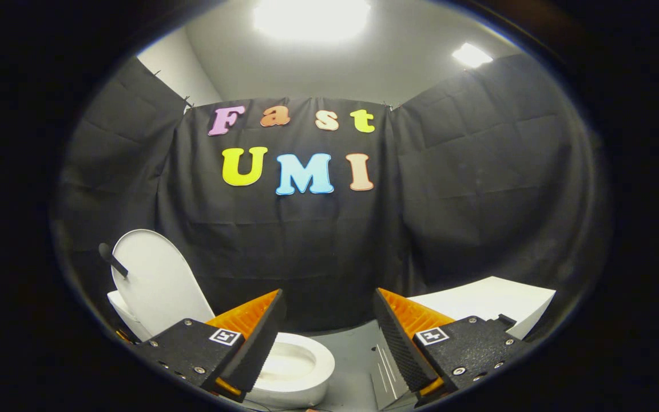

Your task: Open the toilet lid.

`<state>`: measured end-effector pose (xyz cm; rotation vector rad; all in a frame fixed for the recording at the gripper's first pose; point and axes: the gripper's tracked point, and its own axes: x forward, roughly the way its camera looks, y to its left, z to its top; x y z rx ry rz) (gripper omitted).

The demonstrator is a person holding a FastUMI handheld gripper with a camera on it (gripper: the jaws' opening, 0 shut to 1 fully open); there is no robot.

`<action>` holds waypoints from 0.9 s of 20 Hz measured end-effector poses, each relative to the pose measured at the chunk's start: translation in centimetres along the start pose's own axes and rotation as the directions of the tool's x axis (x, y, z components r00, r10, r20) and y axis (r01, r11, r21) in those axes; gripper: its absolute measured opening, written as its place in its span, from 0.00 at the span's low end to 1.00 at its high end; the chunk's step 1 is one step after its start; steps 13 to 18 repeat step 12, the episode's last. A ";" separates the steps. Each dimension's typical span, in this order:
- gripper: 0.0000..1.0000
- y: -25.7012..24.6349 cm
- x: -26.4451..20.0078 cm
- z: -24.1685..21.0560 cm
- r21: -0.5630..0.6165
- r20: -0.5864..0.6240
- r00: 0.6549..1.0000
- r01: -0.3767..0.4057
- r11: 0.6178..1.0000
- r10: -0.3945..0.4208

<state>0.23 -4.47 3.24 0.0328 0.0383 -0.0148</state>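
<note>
A small white toilet (298, 366) stands low on the grey floor, partly behind my left finger. Its white lid (155, 280) is raised, standing nearly upright behind the bowl, with a short dark handle (113, 260) sticking out near its top edge. The open bowl and seat ring show just beyond the left fingertip. My gripper (326, 335) is open, its two fingers spread wide with nothing between them. It hovers above and to the right of the bowl, apart from the lid.
A white flat-topped block (489, 300) sits beyond my right finger. Black cloth walls close the booth on all sides. Grey floor (358, 355) stretches between the toilet and the block.
</note>
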 end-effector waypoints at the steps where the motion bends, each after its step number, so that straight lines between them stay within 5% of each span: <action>1: 0.95 -0.1 -0.5 -0.3 -0.008 0.009 1.000 0.008 1.000 -0.008; 18: 0.94 -2.2 -1.8 -3.2 0.042 0.048 0.993 0.110 0.993 -0.112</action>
